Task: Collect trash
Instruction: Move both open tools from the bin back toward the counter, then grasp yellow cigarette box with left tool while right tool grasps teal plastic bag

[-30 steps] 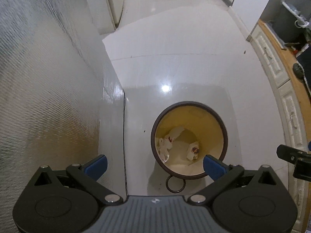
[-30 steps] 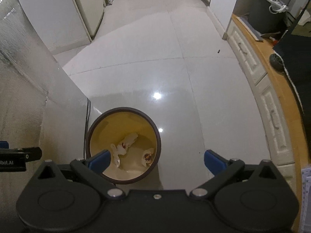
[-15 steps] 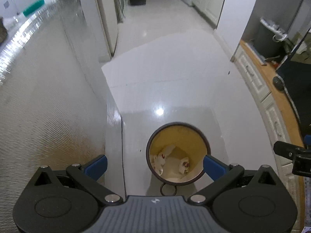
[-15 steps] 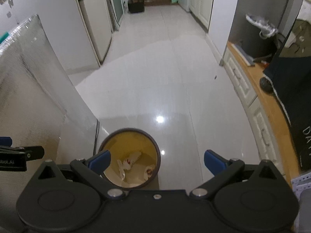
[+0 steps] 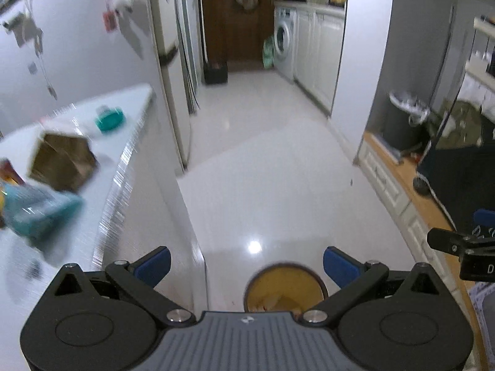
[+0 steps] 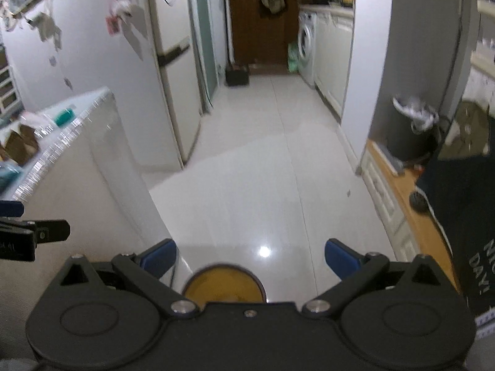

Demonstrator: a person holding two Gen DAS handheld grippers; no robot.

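- Hovering empty, two grippers: left gripper (image 5: 246, 262) and right gripper (image 6: 250, 255), jaws spread wide.
- One yellow-lined bin (image 5: 286, 286) stands on the floor below them, holding crumpled trash (image 5: 272, 303).
- One counter (image 5: 92, 114) carries blurred clutter.

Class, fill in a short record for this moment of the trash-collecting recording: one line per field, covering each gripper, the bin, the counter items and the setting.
Left gripper: open, holding nothing
Right gripper: open, holding nothing
Bin: round brown-rimmed yellow waste bin on the floor below both grippers, beside the counter's end panel
Bin contents: partly hidden by the gripper body; pale scraps just visible
Counter: white countertop to the left
Counter items: brown cardboard box, teal round lid-like object, blurred teal packet
Setting: glossy white tiled floor; front-loading washing machine at the far end
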